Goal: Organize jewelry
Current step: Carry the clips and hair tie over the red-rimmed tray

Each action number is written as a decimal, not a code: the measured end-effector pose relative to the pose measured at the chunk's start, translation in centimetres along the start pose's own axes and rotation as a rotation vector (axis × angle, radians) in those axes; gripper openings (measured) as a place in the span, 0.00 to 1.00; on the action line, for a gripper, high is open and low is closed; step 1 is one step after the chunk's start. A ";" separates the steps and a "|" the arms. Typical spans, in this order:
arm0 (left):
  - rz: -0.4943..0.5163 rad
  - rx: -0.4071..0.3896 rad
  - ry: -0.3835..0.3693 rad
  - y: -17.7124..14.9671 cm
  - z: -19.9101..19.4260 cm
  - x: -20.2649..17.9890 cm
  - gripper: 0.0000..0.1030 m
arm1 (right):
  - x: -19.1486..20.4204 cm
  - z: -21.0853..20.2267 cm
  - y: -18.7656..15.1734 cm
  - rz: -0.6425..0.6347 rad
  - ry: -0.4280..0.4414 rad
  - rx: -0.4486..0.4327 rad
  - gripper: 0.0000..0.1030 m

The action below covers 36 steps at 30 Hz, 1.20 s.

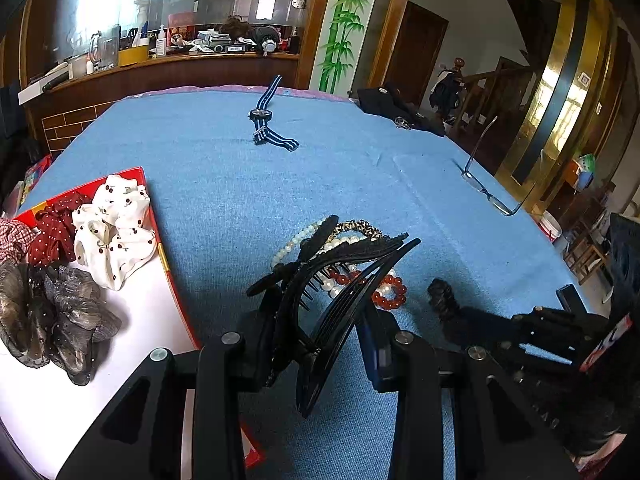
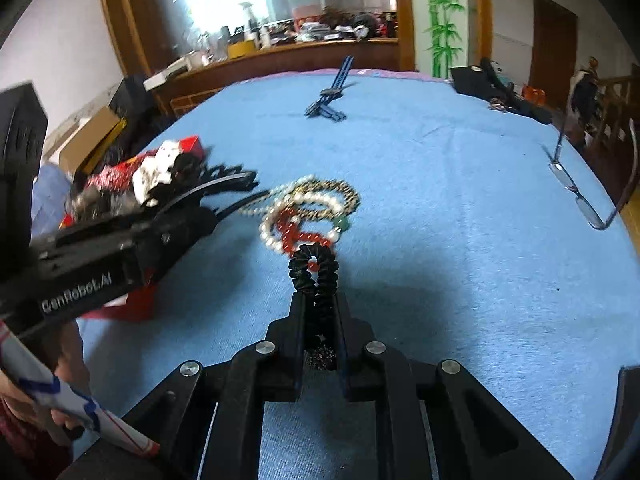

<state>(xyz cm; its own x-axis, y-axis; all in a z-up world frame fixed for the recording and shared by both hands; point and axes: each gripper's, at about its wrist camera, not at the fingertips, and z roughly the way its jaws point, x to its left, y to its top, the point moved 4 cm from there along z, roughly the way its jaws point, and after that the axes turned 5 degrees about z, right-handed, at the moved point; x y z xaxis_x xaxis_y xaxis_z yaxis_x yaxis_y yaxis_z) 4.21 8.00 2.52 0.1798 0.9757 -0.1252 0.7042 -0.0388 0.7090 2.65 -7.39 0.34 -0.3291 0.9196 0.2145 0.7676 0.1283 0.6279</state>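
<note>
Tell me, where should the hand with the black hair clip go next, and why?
Probably left, over the red box. The left gripper holds the black hair clip above the blue cloth, and the scrunchies already lie in that box.

Both wrist views look low across the blue cloth (image 1: 240,184), sharing the bead pile (image 2: 308,212); the right view is perhaps nearer.

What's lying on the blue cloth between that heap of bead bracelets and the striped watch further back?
Nothing: bare blue cloth separates the bead bracelets from the striped watch, seen in both views.
</note>
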 end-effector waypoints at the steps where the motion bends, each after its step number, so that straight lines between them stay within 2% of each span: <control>1: 0.002 0.000 -0.001 0.0 0.0 -0.1 0.34 | -0.1 -0.1 0.1 0.006 -0.001 -0.003 0.13; 10: 0.002 -0.022 0.001 0.2 -0.5 -0.3 0.34 | -0.4 -0.2 0.3 0.031 -0.008 -0.014 0.13; 16: -0.028 -0.072 0.004 0.2 -3.8 0.2 0.34 | -0.2 -0.4 0.4 0.046 0.009 -0.019 0.13; 19: -0.060 -0.090 0.012 0.0 -6.3 1.6 0.34 | 0.9 -1.1 0.5 0.038 0.032 -0.032 0.13; 24: -0.130 -0.131 0.064 -0.4 -11.0 5.4 0.34 | 5.6 -2.7 0.6 -0.019 0.108 -0.039 0.13; 28: -0.186 -0.159 0.147 -1.5 -14.6 9.4 0.34 | 10.7 -3.9 1.1 -0.104 0.169 -0.033 0.14; 32: -0.266 -0.143 0.256 -3.9 -16.9 14.6 0.34 | 16.7 -4.5 1.4 -0.200 0.252 -0.001 0.14; 36: -0.344 -0.106 0.326 -6.1 -17.5 18.8 0.34 | 22.1 -3.6 1.0 -0.282 0.297 0.047 0.14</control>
<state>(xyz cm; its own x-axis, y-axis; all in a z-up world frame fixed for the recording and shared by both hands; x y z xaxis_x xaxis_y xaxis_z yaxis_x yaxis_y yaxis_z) -8.74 30.33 8.00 -0.2879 0.9454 -0.1530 0.6077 0.3038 0.7338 -5.85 11.76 8.37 -0.6691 0.6998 0.2501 0.6469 0.3829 0.6595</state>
